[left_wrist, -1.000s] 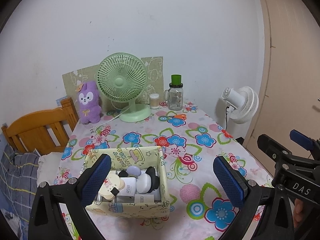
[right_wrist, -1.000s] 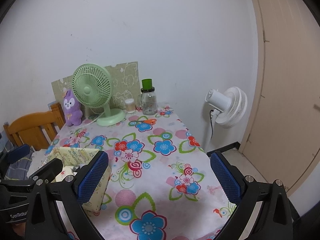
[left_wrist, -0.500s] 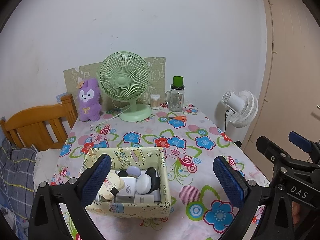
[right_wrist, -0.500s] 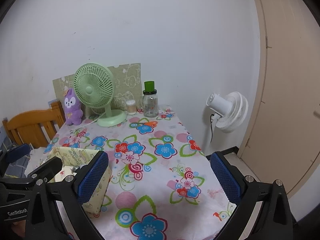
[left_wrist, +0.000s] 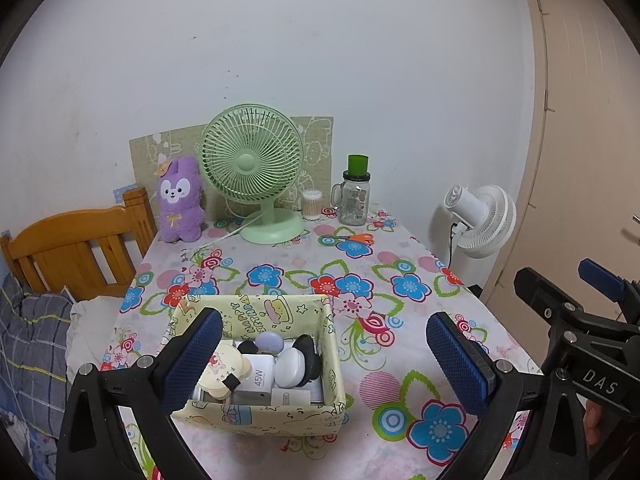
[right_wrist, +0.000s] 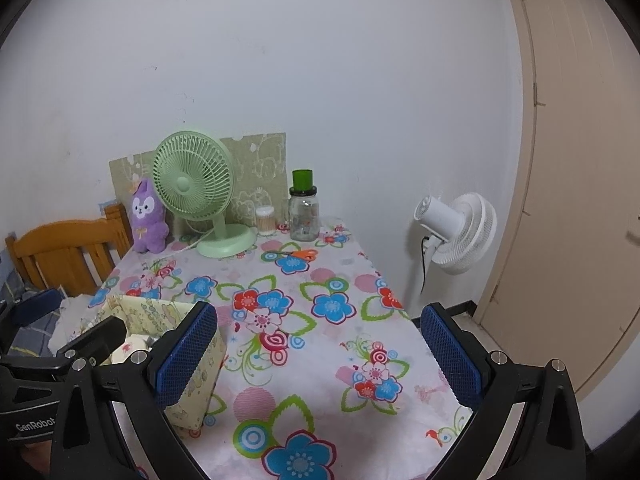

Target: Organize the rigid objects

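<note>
1. Left tool [left_wrist: 324, 354] is hanging over the near edge of the surface [left_wrist: 408, 264], jaws spread wide, gripping nothing.
2. Right tool [right_wrist: 318, 354] is hanging beside it, jaws equally wide, also empty; below it only flowered cloth is showing.
3. Box [left_wrist: 280, 414] is sitting at about 6 o'clock in the left wrist view, low and slightly left of centre, right under the left tool; its left finger [left_wrist: 192, 358] is overlapping the box's left wall in the picture, contact unclear.
4. In the right wrist view the box [right_wrist: 200, 384] is lying at 8 o'clock, partly hidden behind that tool's left finger [right_wrist: 186, 354], so it is off to the side of the right tool.
5. Judgement: left tool is the nearer one for anything in the box.
6. Box's long axis is running roughly away from the cameras, toward 12 o'clock, open top facing up.
7. Inside: white charger [left_wrist: 258, 378] marked 45W, white round case [left_wrist: 290, 366], lilac item [left_wrist: 270, 340], black items [left_wrist: 308, 356], cream bear-print item [left_wrist: 224, 368], all packed touching.
8. Scissors [left_wrist: 354, 238] are lying loose at 12 o'clock, well apart from both tools, long axis across the surface, left to right, near the jar [left_wrist: 355, 200].
9. Judgement: scissors sit slightly to the right side, so the right tool suits them, with a long forward reach.
</note>
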